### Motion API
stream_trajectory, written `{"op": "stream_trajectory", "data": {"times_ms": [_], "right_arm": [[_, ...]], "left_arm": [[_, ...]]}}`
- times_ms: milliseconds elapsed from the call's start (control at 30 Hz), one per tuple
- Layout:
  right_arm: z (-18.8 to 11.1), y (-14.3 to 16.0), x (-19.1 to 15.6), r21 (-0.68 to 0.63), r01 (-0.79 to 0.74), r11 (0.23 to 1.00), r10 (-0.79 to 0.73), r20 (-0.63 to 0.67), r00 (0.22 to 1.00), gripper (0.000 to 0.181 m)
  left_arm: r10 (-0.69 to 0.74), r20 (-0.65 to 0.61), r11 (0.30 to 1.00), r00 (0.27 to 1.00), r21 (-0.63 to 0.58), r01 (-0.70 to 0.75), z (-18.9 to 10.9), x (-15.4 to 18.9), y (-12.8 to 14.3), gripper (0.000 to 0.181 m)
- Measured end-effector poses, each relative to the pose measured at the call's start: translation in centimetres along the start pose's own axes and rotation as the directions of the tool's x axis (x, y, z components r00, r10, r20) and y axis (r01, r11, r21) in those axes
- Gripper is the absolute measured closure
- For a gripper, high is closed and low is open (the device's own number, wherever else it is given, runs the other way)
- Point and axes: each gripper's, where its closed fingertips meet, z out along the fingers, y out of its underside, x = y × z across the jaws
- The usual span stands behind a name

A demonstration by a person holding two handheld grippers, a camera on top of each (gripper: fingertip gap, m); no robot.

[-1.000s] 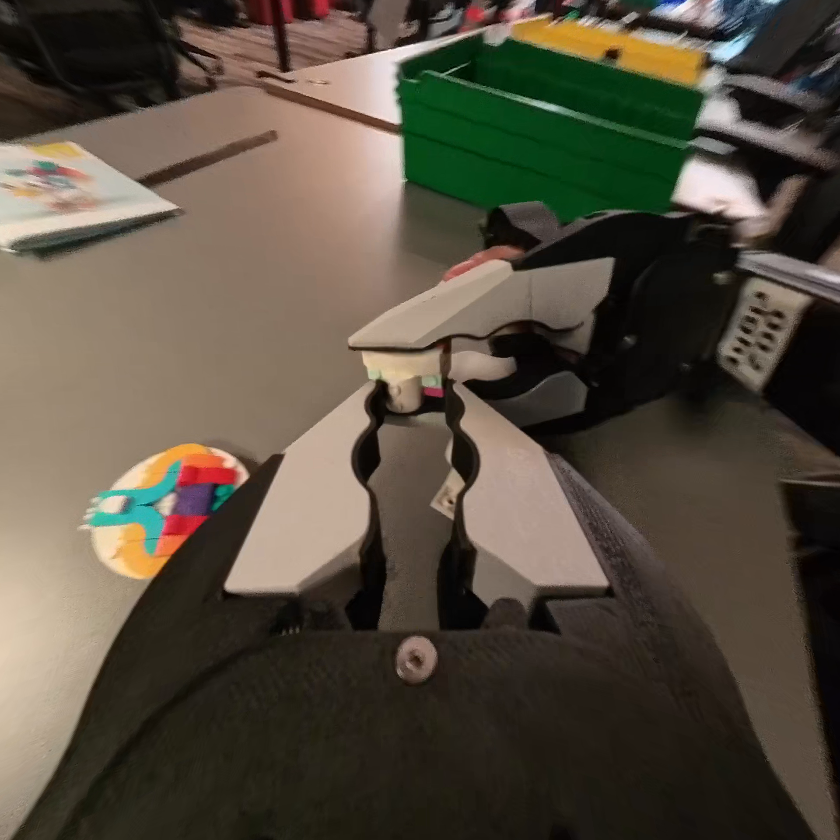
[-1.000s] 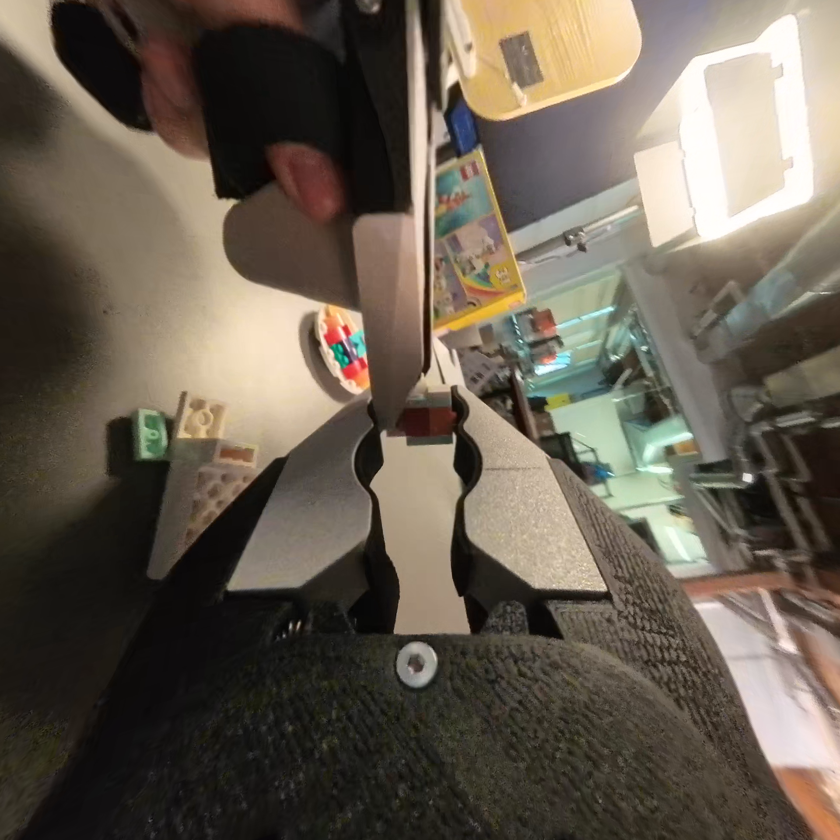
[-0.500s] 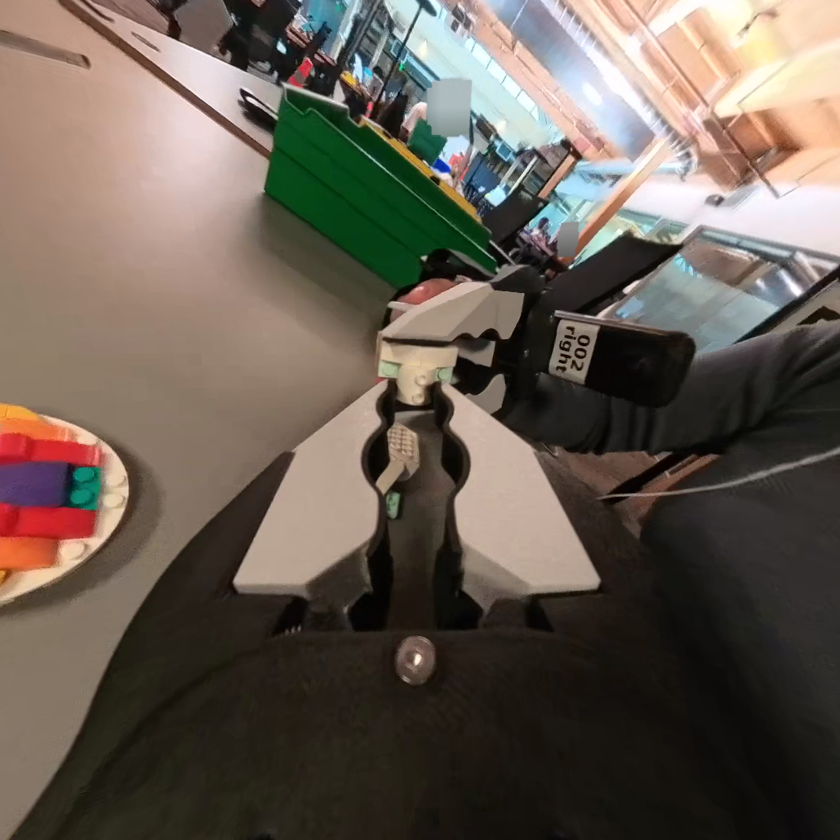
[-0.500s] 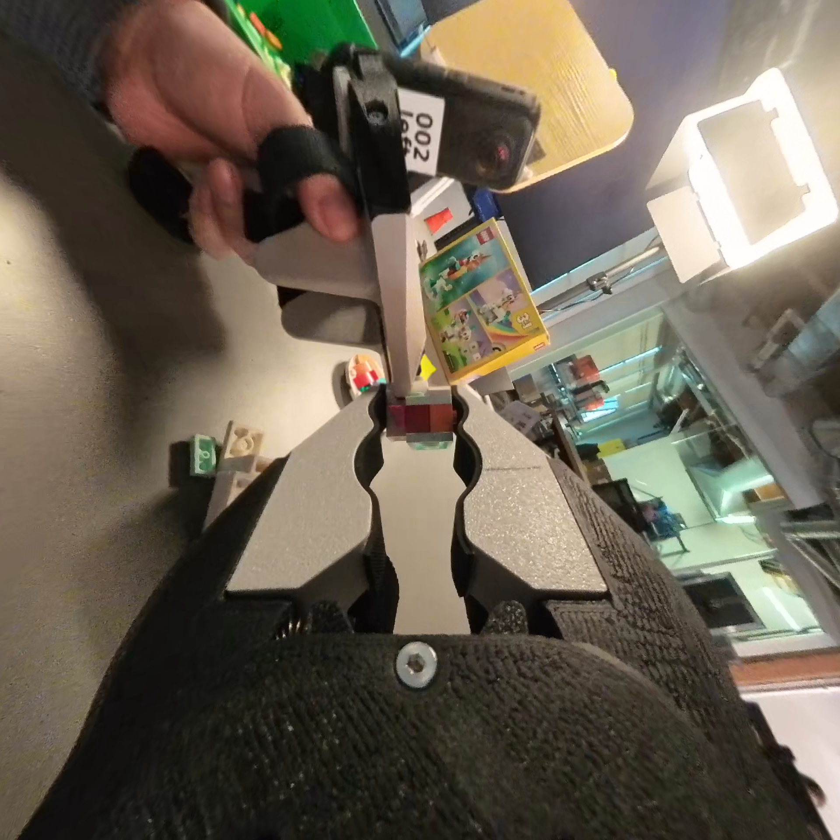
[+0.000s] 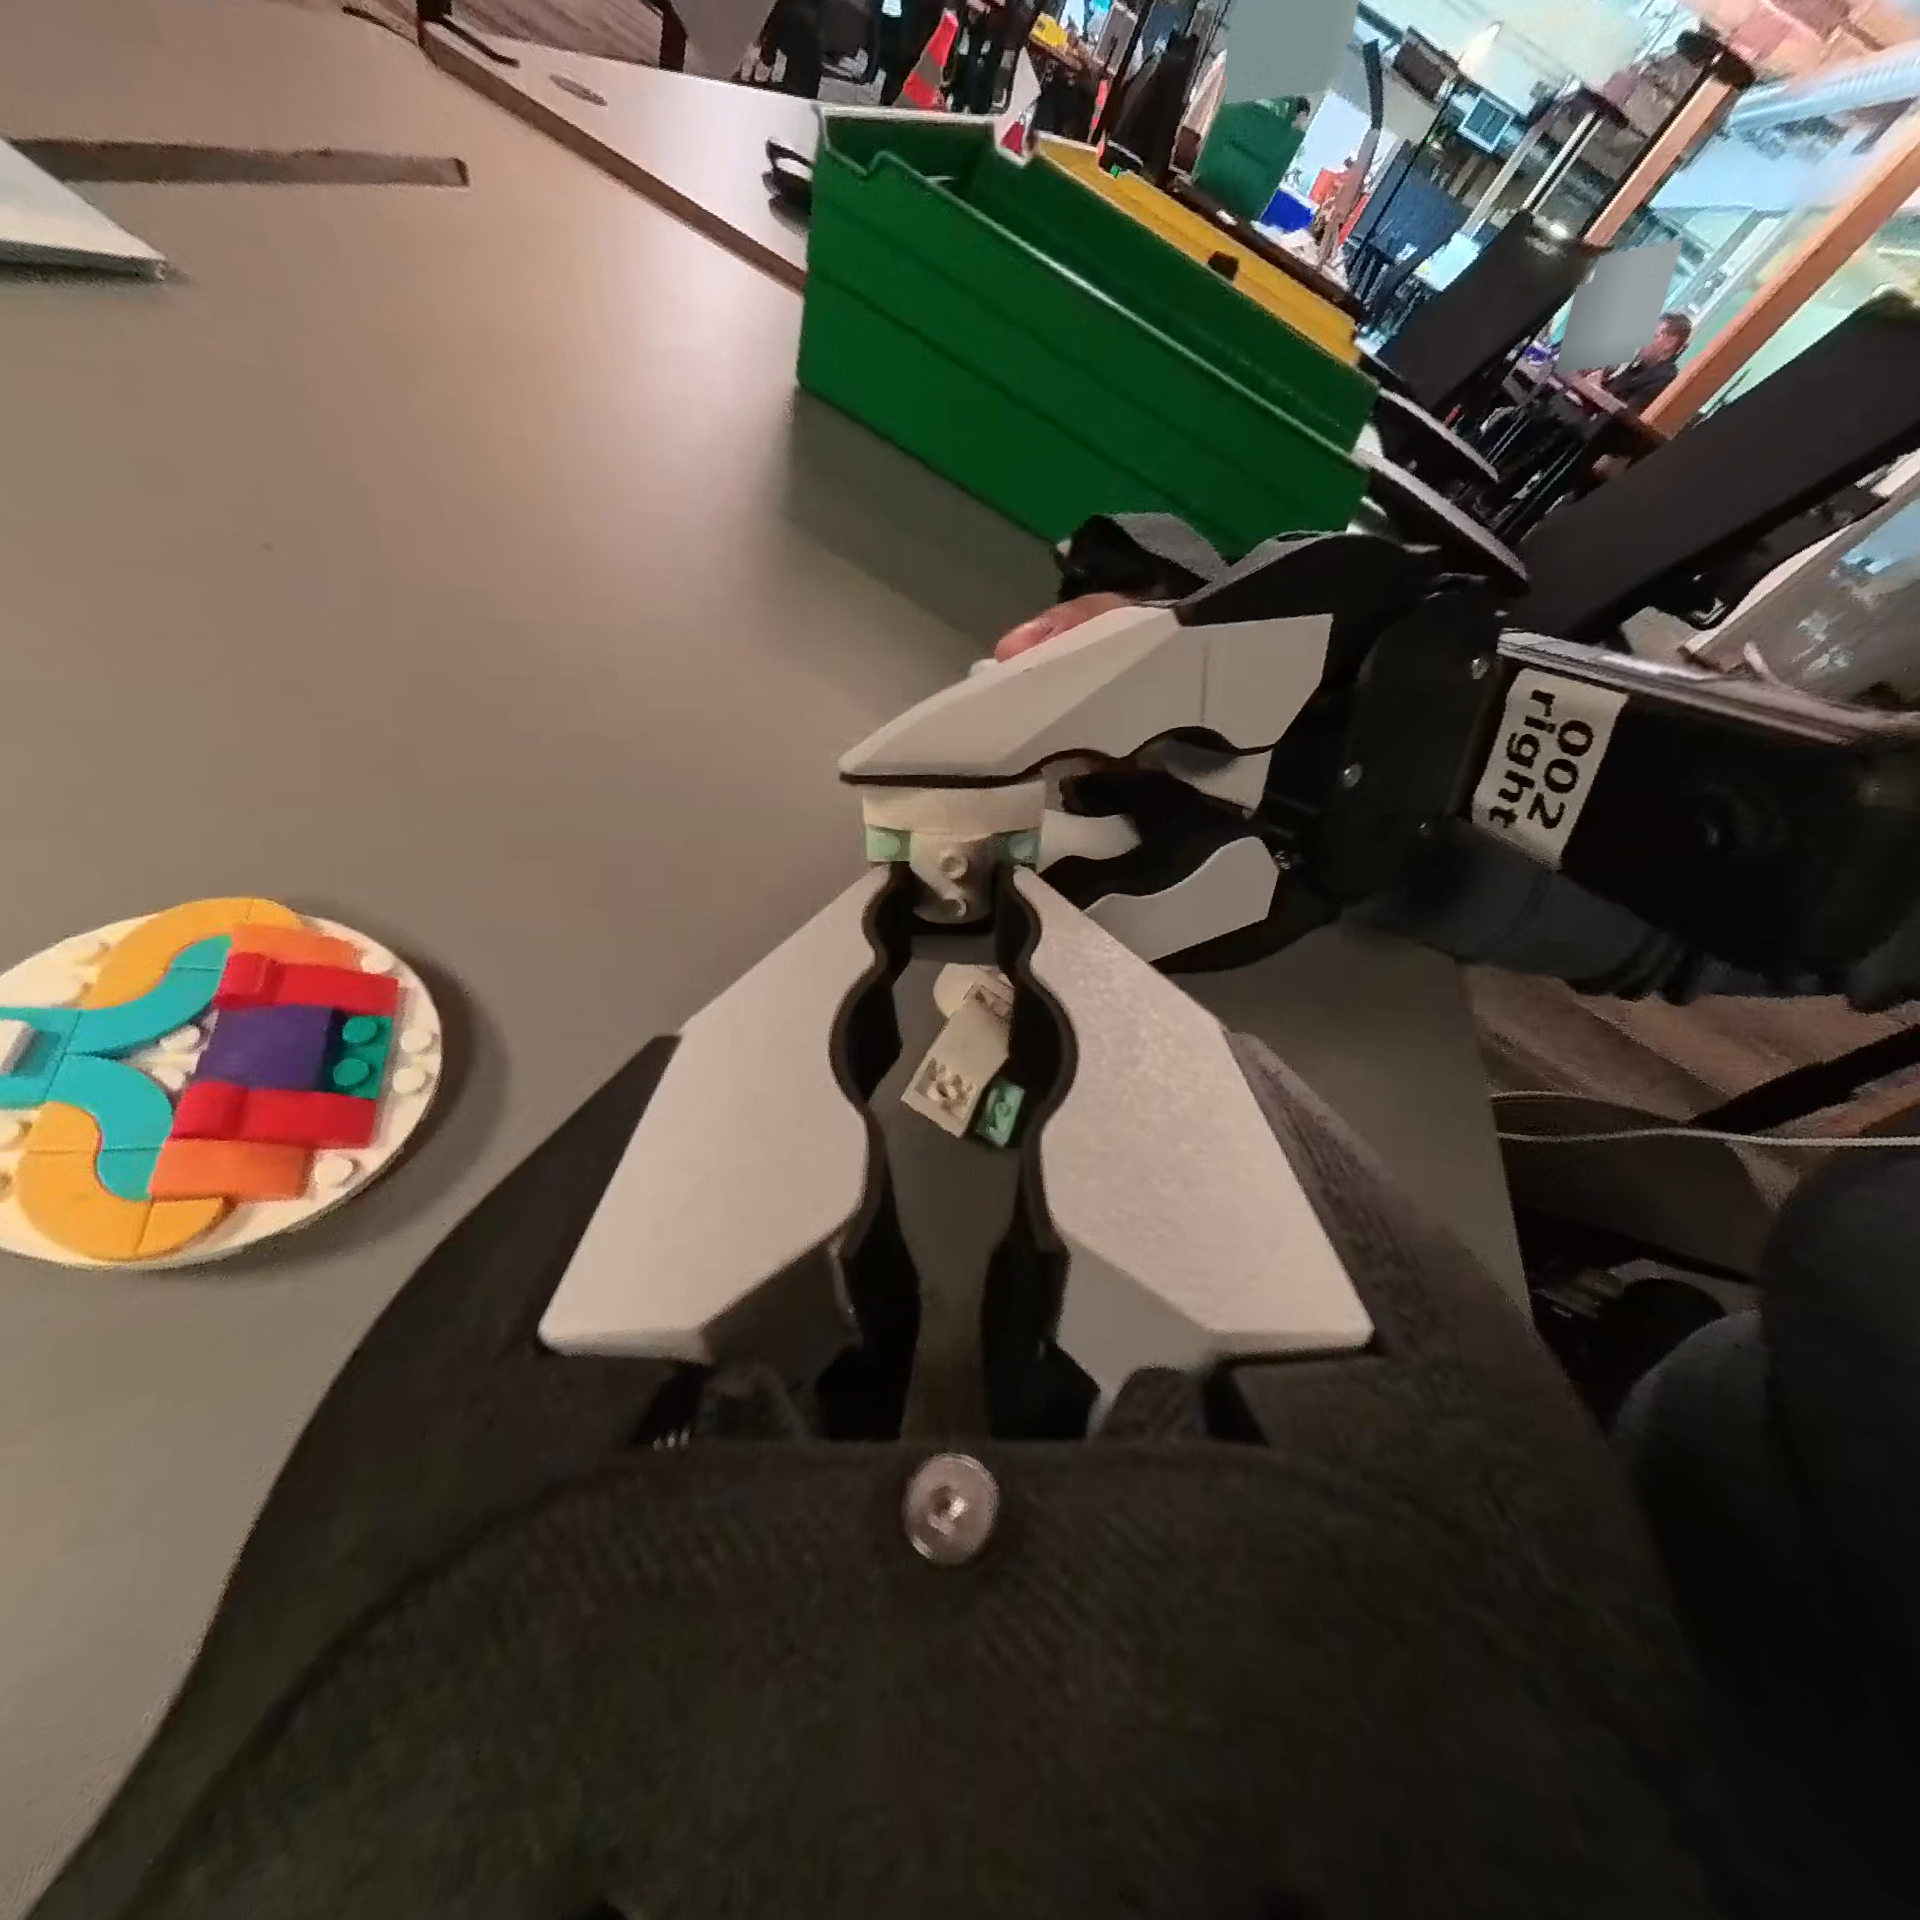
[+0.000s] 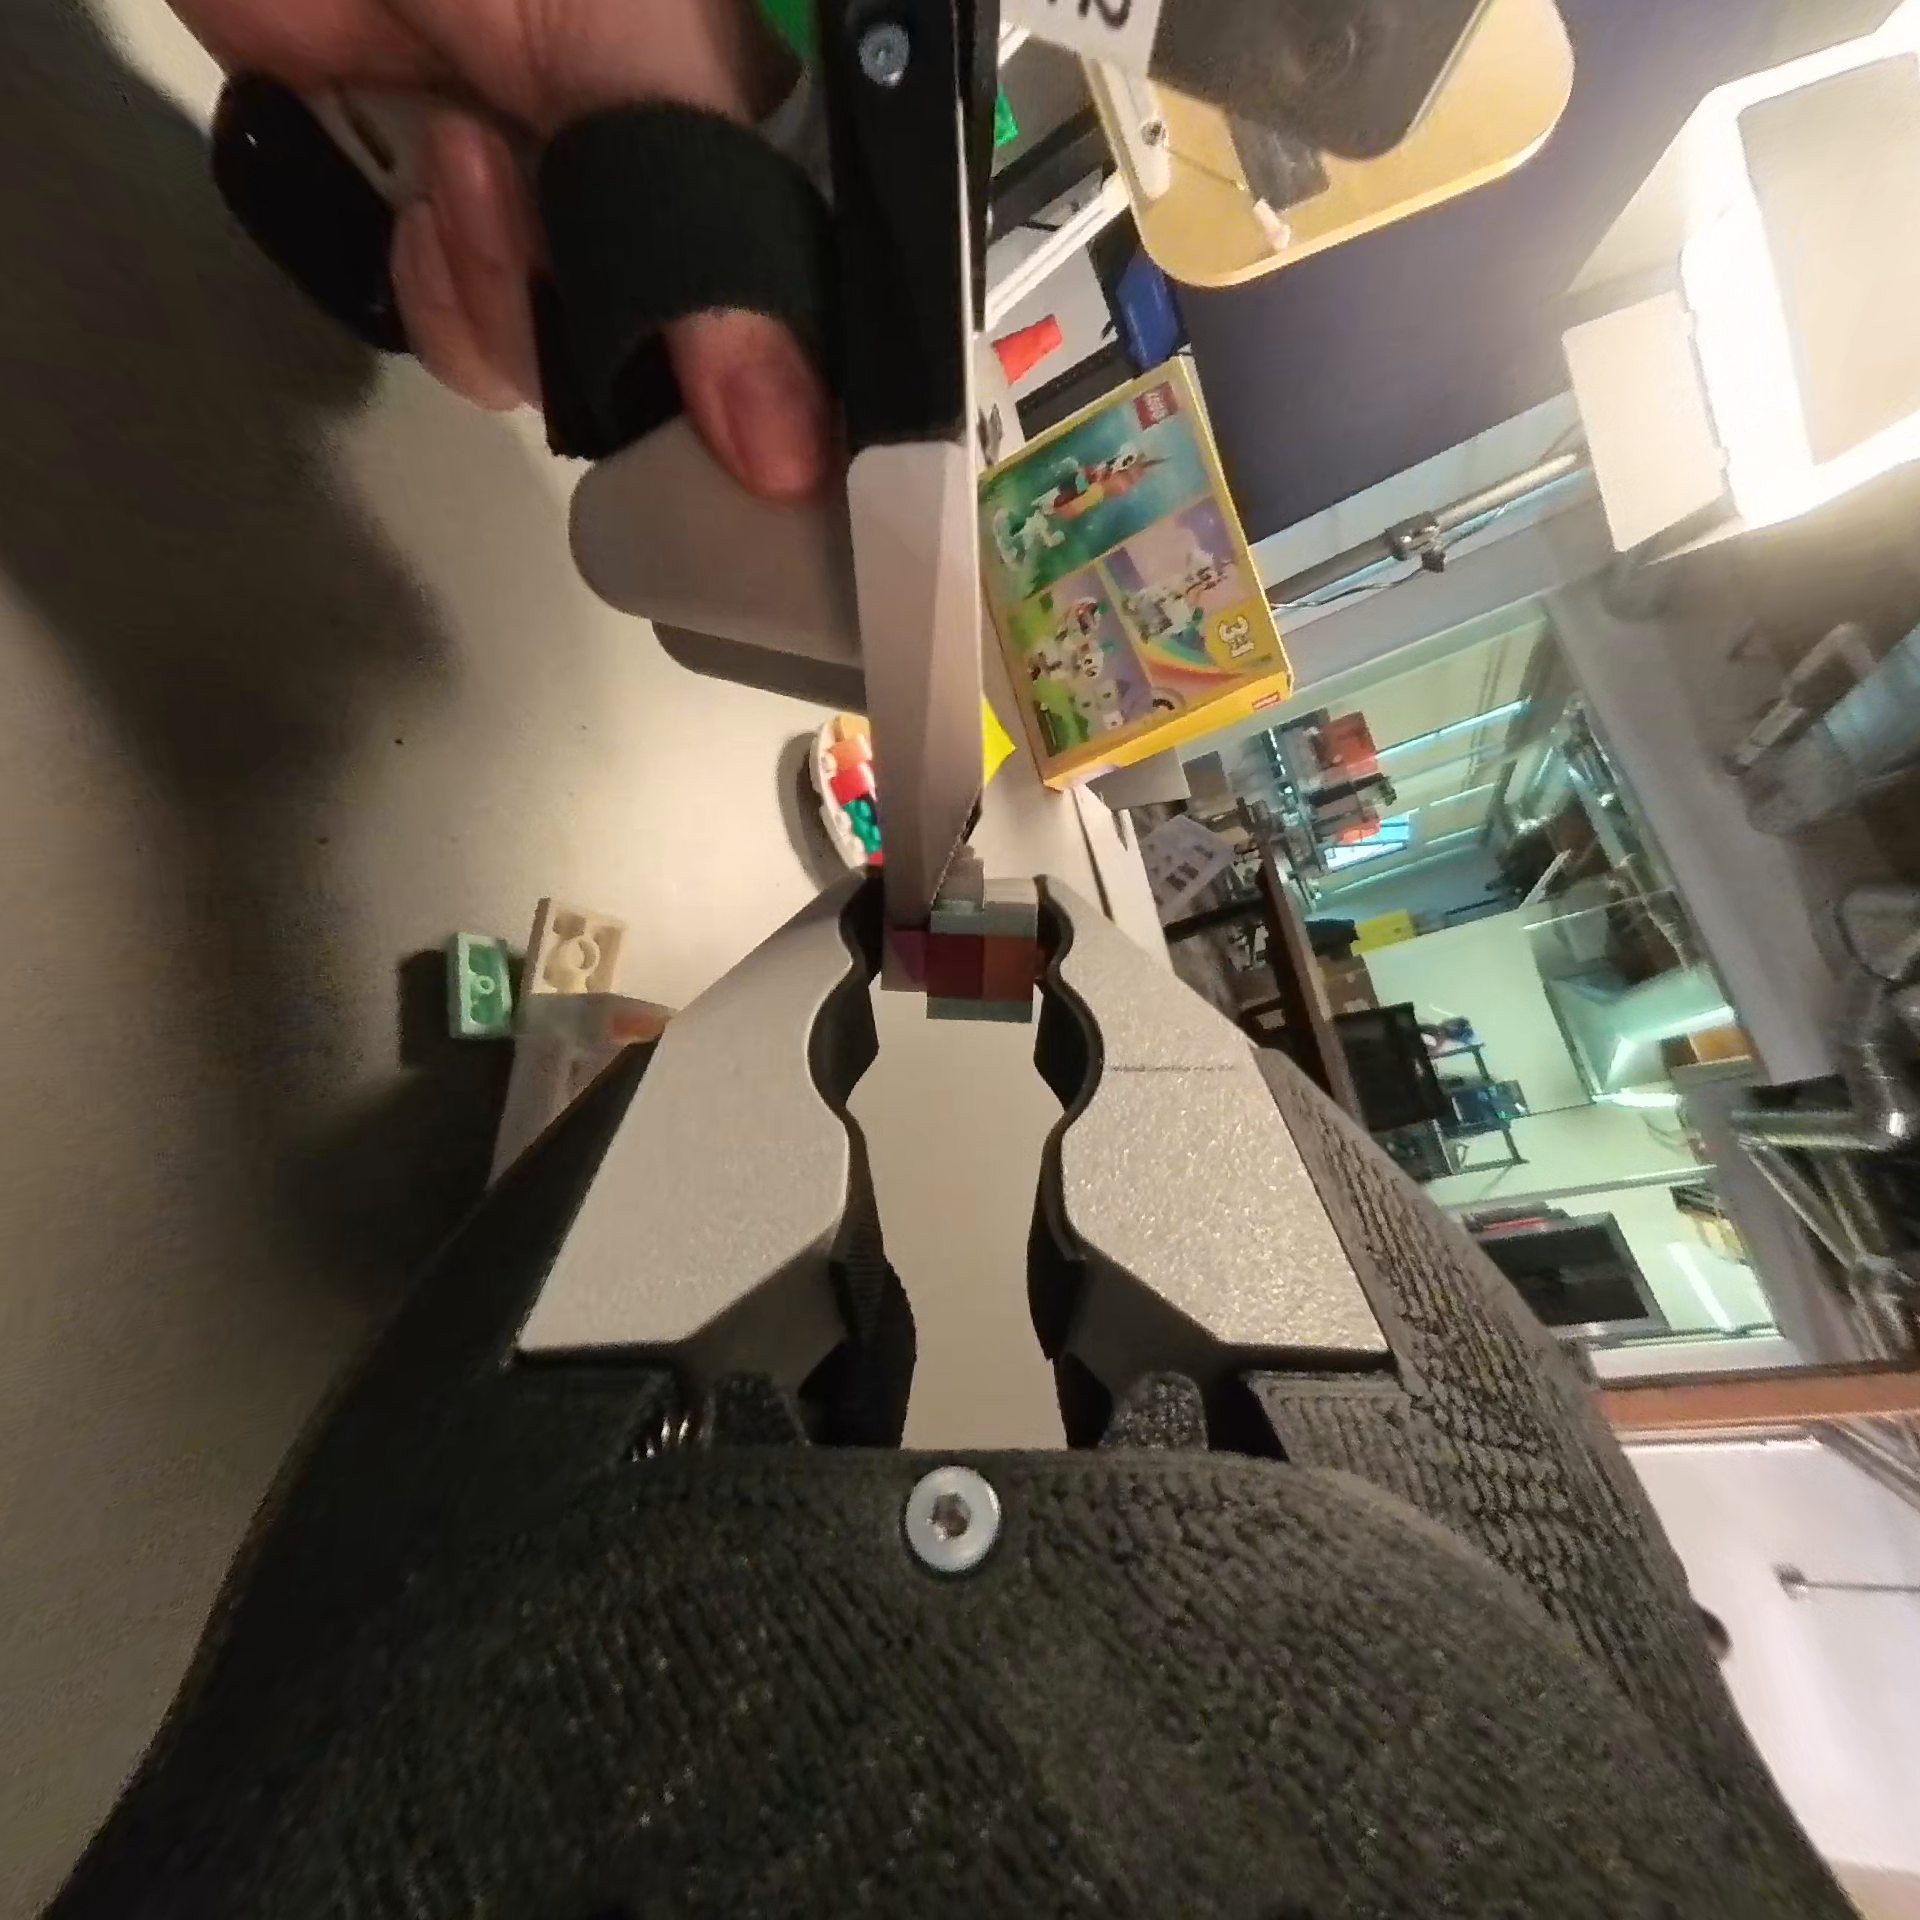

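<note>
My left gripper [image 5: 951, 883] is shut on a small white round piece [image 5: 948, 881] that sticks out of a little brick assembly [image 5: 951, 826]. My right gripper [image 6: 961, 935] is shut on that same assembly [image 6: 977, 961], which shows magenta, dark red and brown faces with pale green edges. In the left wrist view the right gripper [image 5: 951, 821] comes in from the right and meets my left fingertips. In the right wrist view the left gripper [image 6: 914, 894] comes down from above, held by a hand [image 6: 582, 208]. Both are held above the grey table [image 5: 468, 520].
A round white plate [image 5: 410, 1132] of colourful bricks lies at the left. Loose pale and green bricks [image 5: 961, 1060] lie on the table below the grippers and also show in the right wrist view [image 6: 480, 985]. A green bin [image 5: 1070, 353] stands behind. A colourful box [image 6: 1122, 582] stands farther off. My two grippers' fingertips are within a few centimetres of each other. The round white plate [image 5: 410, 1132] is about 9 centimeters from my right fingertips. My right wrist view [image 6: 811, 803] looks at it from another angle.
Both grippers have stayed joined on the brick assembly while turning and shifting together. The left wrist view has tipped back down toward the table, and the left gripper now looms closer in the right wrist view.
</note>
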Motion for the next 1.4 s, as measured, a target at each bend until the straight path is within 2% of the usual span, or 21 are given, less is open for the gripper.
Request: {"op": "stream_trajectory", "data": {"times_ms": [233, 267, 300, 333, 367, 400, 467, 533, 600, 667, 800, 900, 1000, 1067, 1100, 1133, 1200, 1267, 1300, 1333, 1400], "right_arm": [[-0.1, -0.1, -0.4, 0.001, 0.026, 1.0, -0.026, 0.005, 1.0, 0.157], [-0.4, 2.5, 0.6, -0.112, 0.026, 0.993, -0.03, -0.032, 0.999, 0.156], [-1.2, 4.7, 2.1, -0.147, -0.046, 0.988, 0.034, -0.08, 0.996, 0.157], [-2.2, 5.3, 3.7, -0.092, -0.208, 0.974, 0.196, -0.126, 0.973, 0.157], [-2.8, 5.2, 4.7, -0.036, -0.33, 0.943, 0.322, -0.144, 0.936, 0.157], [-2.8, 5.1, 4.8, -0.03, -0.348, 0.937, 0.34, -0.149, 0.928, 0.157], [-2.1, 5.0, 4.1, -0.055, -0.286, 0.957, 0.278, -0.129, 0.952, 0.157], [-2.0, 5.7, 4.0, -0.072, -0.284, 0.956, 0.273, -0.128, 0.953, 0.157], [-2.3, 6.0, 4.5, -0.05, -0.344, 0.938, 0.334, -0.136, 0.933, 0.157], [-2.2, 6.1, 4.4, -0.048, -0.36, 0.932, 0.352, -0.123, 0.928, 0.157], [-1.6, 5.8, 3.6, -0.06, -0.329, 0.943, 0.323, -0.085, 0.942, 0.157], [-1.4, 5.6, 3.2, -0.055, -0.343, 0.938, 0.34, -0.051, 0.939, 0.157], [-1.4, 5.3, 3.0, -0.046, -0.349, 0.936, 0.348, -0.034, 0.937, 0.157], [-1.4, 5.0, 2.8, -0.038, -0.349, 0.936, 0.348, -0.02, 0.937, 0.157], [-1.4, 5.0, 2.7, -0.037, -0.351, 0.936, 0.35, -0.014, 0.937, 0.157], [-1.4, 4.9, 2.7, -0.035, -0.353, 0.935, 0.353, -0.008, 0.936, 0.157], [-1.4, 4.8, 2.5, -0.031, -0.365, 0.931, 0.365, 0.009, 0.931, 0.157], [-1.5, 4.7, 2.5, -0.022, -0.372, 0.928, 0.373, 0.013, 0.928, 0.156], [-1.6, 4.4, 2.7, -0.007, -0.371, 0.929, 0.371, 0.009, 0.929, 0.157], [-1.8, 4.0, 2.9, 0.017, -0.366, 0.93, 0.366, 0.006, 0.93, 0.157], [-2.0, 2.9, 3.1, 0.07, -0.353, 0.933, 0.353, 0.007, 0.936, 0.158]], "left_arm": [[0.068, 0.033, 0.996, 0.997, -0.054, -0.066, -0.4, 0.2, 0.7, 0.167], [0.068, 0.046, 0.997, 0.997, -0.035, -0.067, -1.0, 0.2, 0.3, 0.166], [0.063, 0.08, 0.997, 0.995, 0.036, -0.066, -3.0, -0.3, -1.2, 0.166], [0.038, 0.121, 0.99, 0.992, 0.128, -0.054, -5.6, -1.1, -2.7, 0.167], [0.027, 0.174, 0.985, 0.984, 0.161, -0.055, -7.5, -2.1, -3.0, 0.167], [0.028, 0.223, 0.989, 0.974, 0.137, -0.059, -8.0, -2.8, -2.4, 0.167], [0.037, 0.242, 0.993, 0.969, 0.102, -0.063, -7.4, -2.3, -2.1, 0.166], [0.071, 0.326, 0.986, 0.943, 0.12, -0.116, -8.6, -1.7, -3.8, 0.166], [0.063, 0.458, 0.976, 0.887, 0.159, -0.151, -12.4, -2.0, -5.9, 0.167], [-0.007, 0.552, 0.981, 0.834, 0.167, -0.103, -16.6, -2.4, -6.7, 0.166], [-0.06, 0.788, 0.998, 0.613, 0.064, 0.016, -24.4, -5.4, -4.3, 0.167], [-0.098, 0.867, 0.977, 0.488, -0.009, 0.212, -27.6, -7.8, -0.7, 0.167], [-0.185, 0.874, 0.885, 0.449, -0.051, 0.462, -28.4, -9.6, 3.5, 0.167], [-0.204, 0.889, 0.815, 0.41, -0.078, 0.574, -29.1, -11.0, 5.7, 0.167], [-0.206, 0.9, 0.786, 0.384, -0.082, 0.613, -29.5, -11.6, 6.5, 0.155], [-0.208, 0.911, 0.751, 0.356, -0.085, 0.655, -29.8, -12.0, 7.4, 0.135], [-0.215, 0.916, 0.681, 0.339, -0.109, 0.724, -29.7, -12.1, 8.9, 0.128], [-0.219, 0.919, 0.652, 0.327, -0.112, 0.75, -29.5, -12.2, 9.5, 0.126], [-0.219, 0.926, 0.647, 0.308, -0.098, 0.757, -29.6, -12.0, 9.5, 0.126], [-0.207, 0.936, 0.676, 0.283, -0.072, 0.734, -29.8, -11.8, 8.7, 0.126], [-0.173, 0.949, 0.799, 0.265, -0.022, 0.6, -29.5, -10.7, 5.2, 0.127]]}}
